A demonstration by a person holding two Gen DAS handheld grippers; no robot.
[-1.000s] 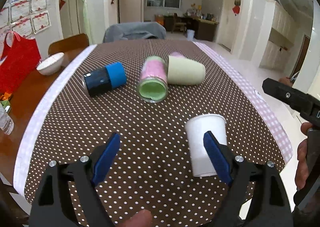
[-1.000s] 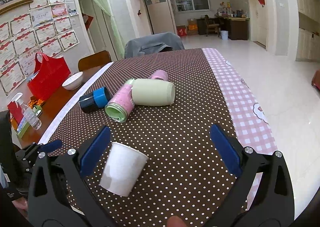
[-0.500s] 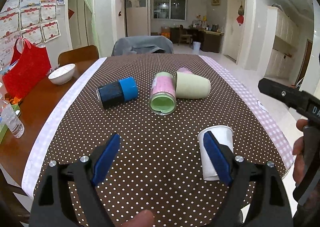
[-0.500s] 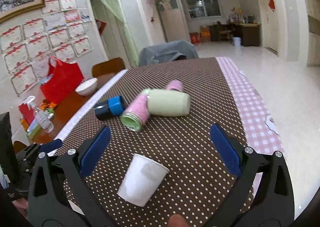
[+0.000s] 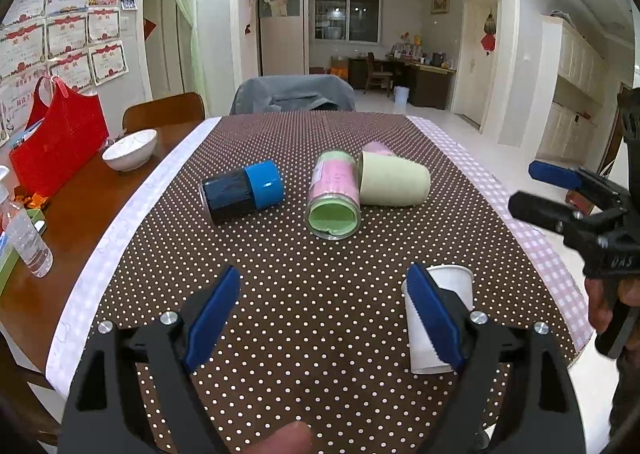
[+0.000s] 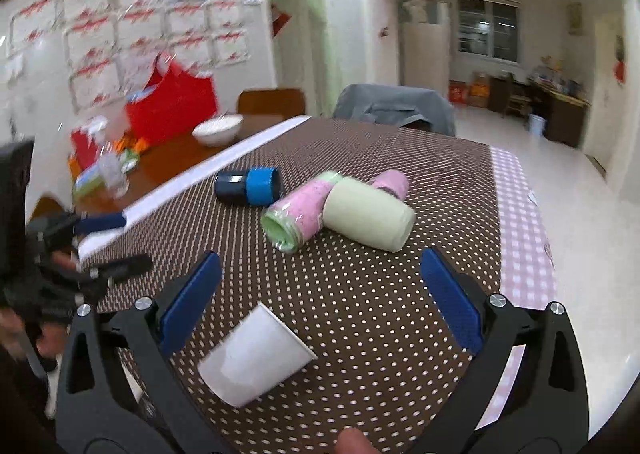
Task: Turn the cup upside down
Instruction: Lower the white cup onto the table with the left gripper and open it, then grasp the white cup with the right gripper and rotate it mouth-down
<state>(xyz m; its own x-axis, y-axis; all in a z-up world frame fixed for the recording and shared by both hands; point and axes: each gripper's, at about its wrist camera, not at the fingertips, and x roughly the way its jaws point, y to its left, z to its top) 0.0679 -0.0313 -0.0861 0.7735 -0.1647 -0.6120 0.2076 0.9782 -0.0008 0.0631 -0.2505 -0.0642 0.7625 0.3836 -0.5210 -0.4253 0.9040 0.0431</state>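
A white paper cup [image 5: 452,286] stands on the brown dotted tablecloth [image 5: 304,254] near the table's front right, partly behind my left gripper's right finger. In the right wrist view the cup [image 6: 256,358] appears tilted, low between the fingers and nearer the left one. My left gripper [image 5: 324,314] is open and empty, above the cloth to the left of the cup. My right gripper [image 6: 320,294] is open and empty; it also shows at the right edge of the left wrist view [image 5: 560,193], off the table's right side.
A black-and-blue cup [image 5: 242,193], a pink-and-green cup [image 5: 334,193], a cream cup [image 5: 394,183] and a pink one behind it lie on their sides mid-table. A white bowl [image 5: 130,149], red bag [image 5: 56,149] and plastic bottle [image 5: 28,242] sit on the bare wood at left.
Both grippers have drawn back and up from the cup. The right gripper has swung left, so its view now tilts and blurs. The cup stays in place.
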